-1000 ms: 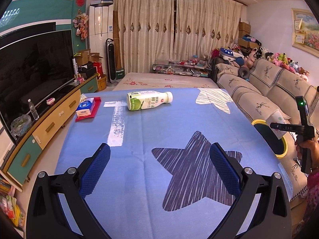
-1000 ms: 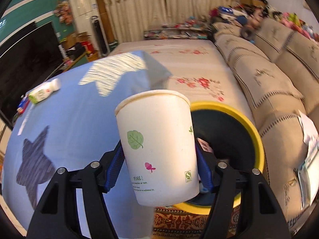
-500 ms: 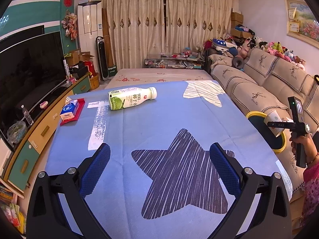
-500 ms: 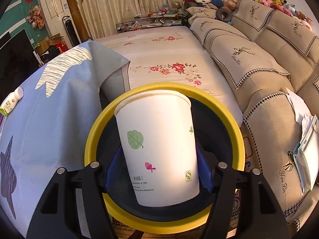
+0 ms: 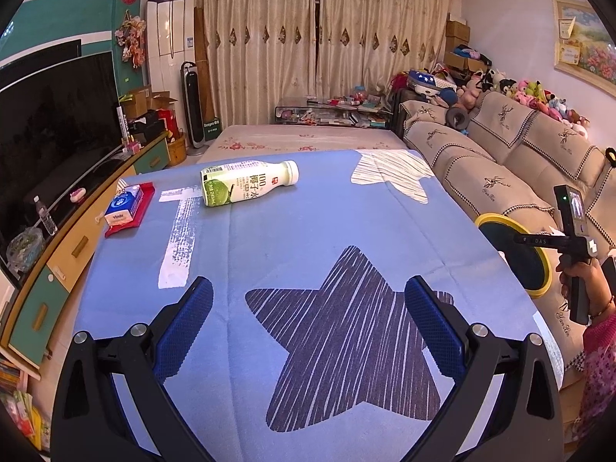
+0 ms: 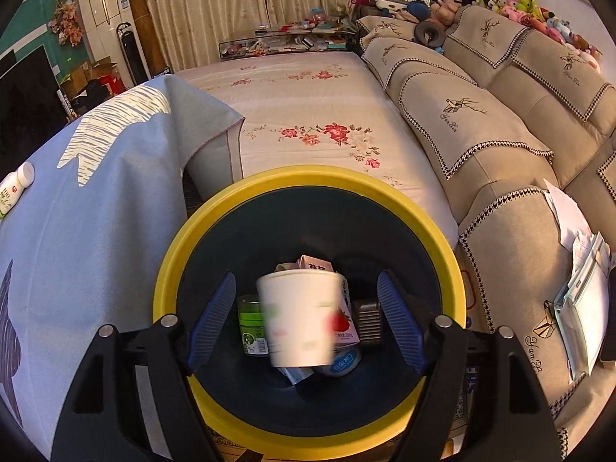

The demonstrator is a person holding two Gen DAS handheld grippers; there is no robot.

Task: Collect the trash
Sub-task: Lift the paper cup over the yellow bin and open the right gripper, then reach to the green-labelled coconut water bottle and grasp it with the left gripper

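Observation:
My right gripper (image 6: 306,317) is open above the yellow-rimmed dark bin (image 6: 181,246). A white paper cup (image 6: 298,317) is blurred between the spread fingers, free of both pads and inside the bin's mouth. Cartons and bottles lie at the bin's bottom. My left gripper (image 5: 308,323) is open and empty over the blue star tablecloth (image 5: 292,231). A white bottle with a green label (image 5: 246,187) lies on its side at the far end of the table; its cap end also shows in the right wrist view (image 6: 15,188). The bin (image 5: 537,287) and the right gripper's handle (image 5: 573,238) show at the right.
A tissue pack on a red tray (image 5: 127,204) sits at the table's far left. A sofa (image 6: 481,123) flanks the bin on the right, with papers (image 6: 581,261) on its arm. A TV and cabinet (image 5: 57,177) run along the left. A floral bed (image 6: 308,115) lies beyond.
My right gripper opened and let go of the paper cup, which is dropping into the bin. My left gripper stayed open and shifted only slightly over the table.

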